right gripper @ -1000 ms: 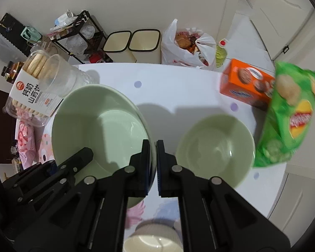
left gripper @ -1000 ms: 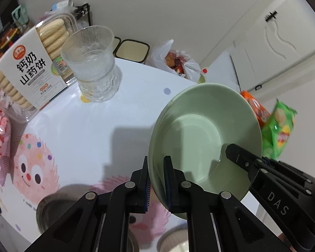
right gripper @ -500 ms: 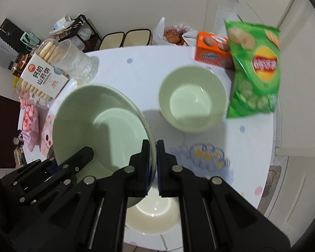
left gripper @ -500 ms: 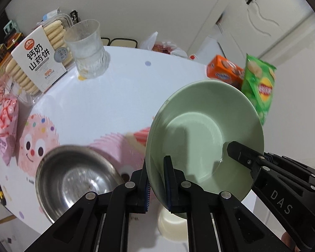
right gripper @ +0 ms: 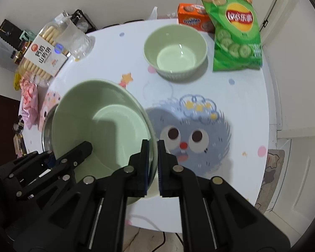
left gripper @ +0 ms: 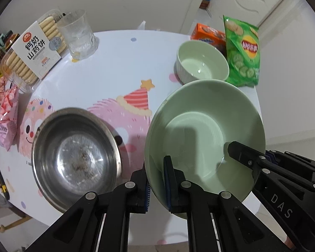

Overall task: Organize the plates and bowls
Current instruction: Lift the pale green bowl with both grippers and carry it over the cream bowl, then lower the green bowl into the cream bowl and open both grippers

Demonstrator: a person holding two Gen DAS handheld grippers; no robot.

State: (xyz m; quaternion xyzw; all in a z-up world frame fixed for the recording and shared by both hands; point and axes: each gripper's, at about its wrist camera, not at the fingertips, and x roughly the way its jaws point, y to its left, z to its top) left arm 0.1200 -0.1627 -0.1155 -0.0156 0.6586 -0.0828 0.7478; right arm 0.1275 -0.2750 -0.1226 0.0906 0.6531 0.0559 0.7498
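Green glaze fills the middle of both wrist views: a wide, shallow pale-green ceramic bowl [left gripper: 205, 134] is carried above the round white table with cartoon prints [left gripper: 119, 67], pinched at two opposite points of its rim; the left gripper [left gripper: 157, 180] has its jaws drawn narrow on the rim nearest its own camera, one finger inside the bowl and one outside; the right gripper [right gripper: 152, 161] clamps the opposite rim the same way, jaws nearly together with only the thin wall between them; each gripper shows in the other's view, reaching into the far side of the bowl. Below and beside the held bowl sits a round stainless-steel bowl [left gripper: 75, 159] with a dull smear on its bottom; in the right wrist view only a sliver of it shows under the green bowl's edge. Farther back on the table stands a smaller, deeper pale-green ribbed bowl [right gripper: 175, 51], upright and apart from the carried one; just beside it lie a green bag of crisps [right gripper: 234, 31] and an orange snack box [right gripper: 191, 17]; across the table stand a clear plastic cup [left gripper: 78, 35] and a clear tub of finger biscuits with a white label [left gripper: 31, 48], touching or nearly so.
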